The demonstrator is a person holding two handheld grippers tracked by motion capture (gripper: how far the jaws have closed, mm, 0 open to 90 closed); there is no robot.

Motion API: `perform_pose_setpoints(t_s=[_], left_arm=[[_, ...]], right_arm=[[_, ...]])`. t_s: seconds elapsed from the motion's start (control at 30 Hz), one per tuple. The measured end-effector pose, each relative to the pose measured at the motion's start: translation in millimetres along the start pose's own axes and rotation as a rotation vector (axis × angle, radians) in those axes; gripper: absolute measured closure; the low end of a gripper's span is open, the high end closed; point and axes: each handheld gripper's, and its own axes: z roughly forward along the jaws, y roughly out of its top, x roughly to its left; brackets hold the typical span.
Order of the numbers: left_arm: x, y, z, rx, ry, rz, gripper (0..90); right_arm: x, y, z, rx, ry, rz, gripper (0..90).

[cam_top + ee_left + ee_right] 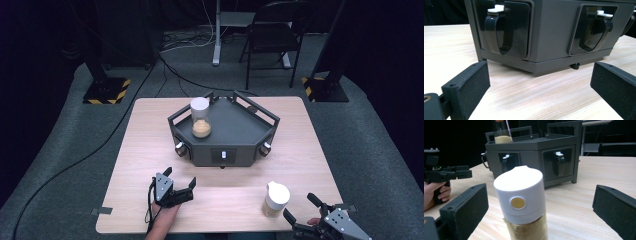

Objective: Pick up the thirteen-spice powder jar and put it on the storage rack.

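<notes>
The jar [522, 205] stands upright on the tabletop [300, 165] just ahead of the right tool [299, 207], between its spread jaws, while the left tool [179, 186], also spread, is well apart from it.

My left gripper [180, 184] is black, with a grey three-cornered plate [162, 181] on top dotted with dark screws and a black cable [148, 209] trailing from it. My right gripper [300, 208] is built the same. Each jaw is a black block faced with a rough foam pad [475, 203], with a small screw hole near its edge.
</notes>
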Motion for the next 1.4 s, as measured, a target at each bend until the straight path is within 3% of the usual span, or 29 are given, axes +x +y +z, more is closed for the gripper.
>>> perform_pose_setpoints(t_s=[0.57, 0.87, 1.07, 1.27, 1.4], left_arm=[[0.9, -0.5, -0.8, -0.003, -0.004, 0.0, 1.7], [2.2, -0.4, -0.9, -0.003, -0.007, -0.009, 1.7], [2.8, -0.1, -0.6, -0.001, -0.013, -0.005, 1.7], [2.2, -0.4, -0.7, -0.002, -0.01, -0.003, 1.7], [1.5, -0.5, -0.8, -0.003, -0.008, -0.001, 1.7]], right_arm=[[11.5, 0.0, 17.2, 0.017, 0.023, -0.001, 0.0], [14.3, 4.0, 31.9, 0.052, 0.037, 0.006, 0.0], [16.0, 0.5, 39.0, 0.054, 0.022, 0.008, 0.7], [17.9, 6.4, 44.3, 0.097, 0.016, -0.009, 9.4], [24.3, 9.9, 46.4, 0.121, -0.015, -0.03, 24.5]])
